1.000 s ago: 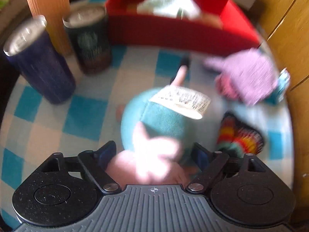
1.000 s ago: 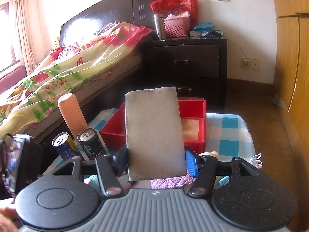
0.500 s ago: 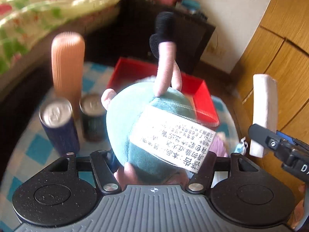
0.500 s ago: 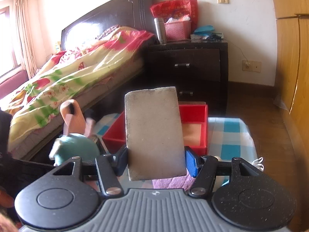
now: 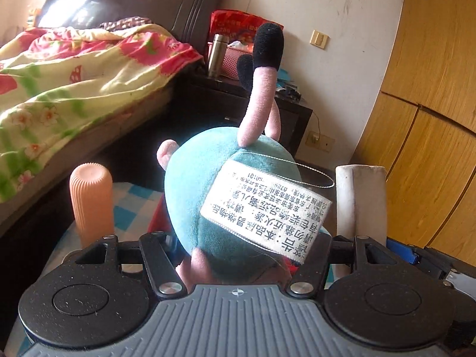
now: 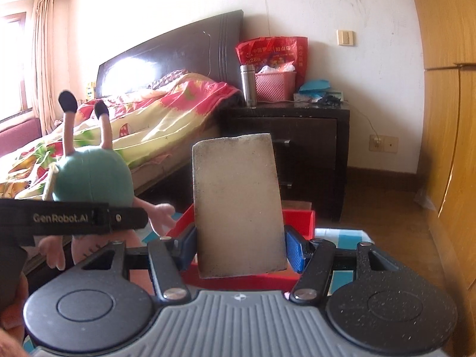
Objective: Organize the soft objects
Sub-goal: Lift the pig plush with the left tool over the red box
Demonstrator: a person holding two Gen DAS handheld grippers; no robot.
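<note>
A teal plush toy (image 5: 208,208) with pink legs, black feet and a white label sits between the jaws of my left gripper (image 5: 245,247), which is shut on it. The toy hangs upside down in the air, legs pointing up. From the right wrist view the same plush toy (image 6: 95,175) shows at the left, with one black finger (image 6: 119,217) of the left gripper across it. My right gripper (image 6: 239,247) is shut on a grey-white sponge block (image 6: 238,205) that stands upright. That sponge block (image 5: 360,199) also appears just right of the toy.
A red box (image 6: 300,220) lies behind the sponge on the blue-checked cloth (image 6: 339,235). A peach ribbed cylinder (image 5: 90,199) stands at the left. A bed (image 5: 74,83), a dark nightstand (image 6: 285,142) and a wooden wardrobe (image 5: 431,89) surround the table.
My left gripper closed on the plush toy, lifted it off the checked cloth and tilted upward. The right gripper rose a little with the sponge still in it.
</note>
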